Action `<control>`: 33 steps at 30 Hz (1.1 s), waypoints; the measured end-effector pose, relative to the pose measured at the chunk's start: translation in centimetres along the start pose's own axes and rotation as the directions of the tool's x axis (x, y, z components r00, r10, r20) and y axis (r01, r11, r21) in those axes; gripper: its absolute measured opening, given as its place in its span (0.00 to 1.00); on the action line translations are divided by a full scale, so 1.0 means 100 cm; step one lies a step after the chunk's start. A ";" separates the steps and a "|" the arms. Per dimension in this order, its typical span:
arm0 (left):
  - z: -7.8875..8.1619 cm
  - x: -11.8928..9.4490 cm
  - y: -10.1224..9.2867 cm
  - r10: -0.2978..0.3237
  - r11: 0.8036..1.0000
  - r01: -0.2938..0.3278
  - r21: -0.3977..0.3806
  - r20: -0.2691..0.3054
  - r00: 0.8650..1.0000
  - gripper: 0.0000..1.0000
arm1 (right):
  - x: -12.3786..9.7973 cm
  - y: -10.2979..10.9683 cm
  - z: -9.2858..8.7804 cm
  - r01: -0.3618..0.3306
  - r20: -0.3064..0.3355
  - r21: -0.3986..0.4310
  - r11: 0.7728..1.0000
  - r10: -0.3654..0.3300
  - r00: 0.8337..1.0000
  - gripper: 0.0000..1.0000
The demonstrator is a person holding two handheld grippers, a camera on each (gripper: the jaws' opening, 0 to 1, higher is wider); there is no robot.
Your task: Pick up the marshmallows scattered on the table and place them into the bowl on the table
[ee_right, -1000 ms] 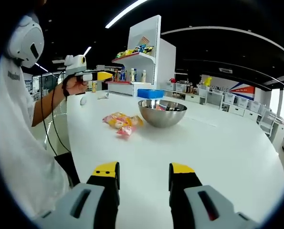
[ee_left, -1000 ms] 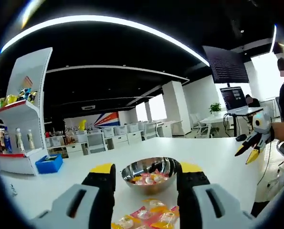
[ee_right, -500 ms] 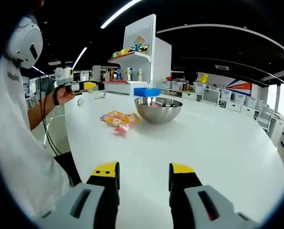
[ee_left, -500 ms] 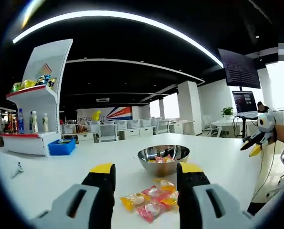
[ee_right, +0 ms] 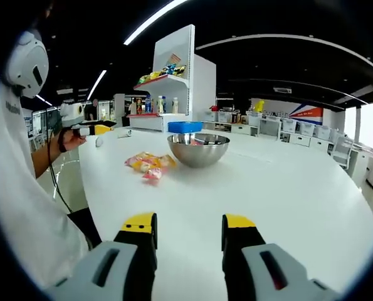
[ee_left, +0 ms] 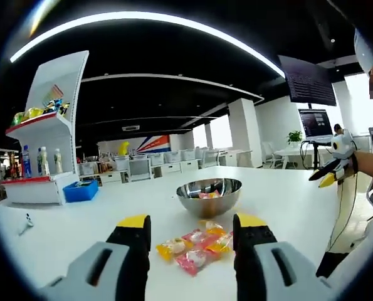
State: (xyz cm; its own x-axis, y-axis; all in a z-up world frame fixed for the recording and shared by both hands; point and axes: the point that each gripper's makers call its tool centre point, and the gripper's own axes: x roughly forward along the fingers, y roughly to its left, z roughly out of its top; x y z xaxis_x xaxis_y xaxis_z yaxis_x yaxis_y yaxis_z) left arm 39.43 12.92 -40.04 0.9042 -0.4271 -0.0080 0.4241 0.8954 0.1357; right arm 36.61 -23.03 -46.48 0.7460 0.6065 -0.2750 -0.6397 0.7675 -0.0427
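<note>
We find both tools, left tool (ee_left: 190,235) and right tool (ee_right: 189,231), released and empty. Some marshmallows (ee_left: 194,245) lie just ahead of the left tool; others already fill the bowl (ee_left: 209,197) beyond.

Marshmallows (ee_left: 195,247) lie on the table (ee_left: 79,226) just before the bowl (ee_left: 209,195).

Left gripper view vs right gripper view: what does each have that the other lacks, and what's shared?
Left gripper view: a dark wall screen and a potted plant at the far desks.

Right gripper view: the person's white sleeve and white headset.

Both: steel bowl on the white table, wrapped marshmallows beside it, blue bin, white shelf unit; left gripper and right gripper open, empty.
</note>
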 end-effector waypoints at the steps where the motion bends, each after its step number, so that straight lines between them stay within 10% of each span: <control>1: -0.003 0.000 -0.002 -0.001 1.000 0.001 0.009 -0.008 1.000 0.54 | 0.000 -0.001 0.000 0.006 0.004 0.002 1.000 -0.006 1.000 0.41; 14: 0.003 -0.007 0.003 0.028 1.000 -0.028 0.012 -0.012 1.000 0.54 | -0.006 0.002 0.003 0.011 0.040 -0.004 1.000 -0.010 0.999 0.40; 24: -0.015 -0.008 0.012 -0.019 0.992 0.034 0.119 -0.125 0.992 0.54 | -0.003 0.004 0.001 -0.002 0.039 -0.003 1.000 0.002 0.999 0.40; 33: -0.047 -0.001 0.009 -0.166 0.918 0.265 0.293 -0.322 0.932 0.54 | -0.001 0.009 -0.002 -0.006 0.031 0.001 1.000 0.006 1.000 0.40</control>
State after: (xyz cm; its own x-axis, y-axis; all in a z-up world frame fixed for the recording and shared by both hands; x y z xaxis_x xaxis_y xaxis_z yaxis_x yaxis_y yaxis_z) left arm 39.98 14.34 -44.53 0.7884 -0.5064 -0.3493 0.6146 0.6721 0.4130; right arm 35.97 -22.43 -46.66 0.7477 0.6171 -0.2453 -0.6439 0.7641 -0.0403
